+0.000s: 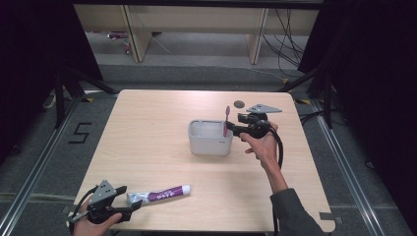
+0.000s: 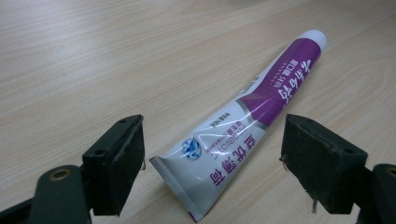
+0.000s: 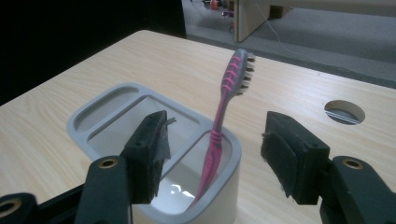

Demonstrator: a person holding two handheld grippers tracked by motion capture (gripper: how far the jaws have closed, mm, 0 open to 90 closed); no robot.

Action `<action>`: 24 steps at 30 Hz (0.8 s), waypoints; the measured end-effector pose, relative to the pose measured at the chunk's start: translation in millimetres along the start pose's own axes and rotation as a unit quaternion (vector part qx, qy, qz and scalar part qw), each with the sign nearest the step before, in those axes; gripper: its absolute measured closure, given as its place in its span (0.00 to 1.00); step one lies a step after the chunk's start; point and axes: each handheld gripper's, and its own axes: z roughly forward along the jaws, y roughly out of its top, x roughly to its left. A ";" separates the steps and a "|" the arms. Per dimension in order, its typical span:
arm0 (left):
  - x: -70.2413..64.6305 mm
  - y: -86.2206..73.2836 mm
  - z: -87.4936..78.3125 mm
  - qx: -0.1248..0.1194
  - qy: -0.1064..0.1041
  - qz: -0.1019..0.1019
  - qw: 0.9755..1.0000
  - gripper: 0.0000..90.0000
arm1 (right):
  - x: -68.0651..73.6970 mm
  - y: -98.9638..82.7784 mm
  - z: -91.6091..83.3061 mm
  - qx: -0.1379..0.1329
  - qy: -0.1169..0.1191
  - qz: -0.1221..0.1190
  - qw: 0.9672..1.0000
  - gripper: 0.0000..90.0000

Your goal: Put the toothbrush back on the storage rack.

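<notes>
My right fingers (image 3: 212,154) stand wide apart with nothing pressed between them, just in front of the pink toothbrush (image 3: 223,119). The toothbrush stands tilted in the small end compartment of the grey holder (image 3: 105,100), handle down and bristle head up, leaning against the holder's rim and touching neither finger. In the high view my right hand (image 1: 263,145) holds that gripper just to the right of the holder (image 1: 209,145), which sits near the middle of the desk (image 1: 147,137). A round hole (image 3: 344,112) in the desk lies behind it.

My left fingers (image 2: 212,163) are also spread wide and hold nothing. The flat crimped end of the white and purple toothpaste tube (image 2: 247,112) lies between them, clear of both, and the tube rests flat on the desk with its cap pointing away. In the high view this tube (image 1: 160,194) lies near the desk's front edge, just right of my left hand (image 1: 98,221).
</notes>
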 end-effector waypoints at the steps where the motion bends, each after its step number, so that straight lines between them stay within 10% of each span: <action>1: 0.0 0.0 0.0 0.000 0.000 0.000 1.000 0.23 | 0.0 0.0 0.0 0.000 0.000 0.000 1.000 0.45; 24: 0.2 -0.3 -0.1 0.000 0.003 0.000 1.000 0.24 | 7.5 -41.2 -54.5 0.014 0.005 -0.025 1.000 0.43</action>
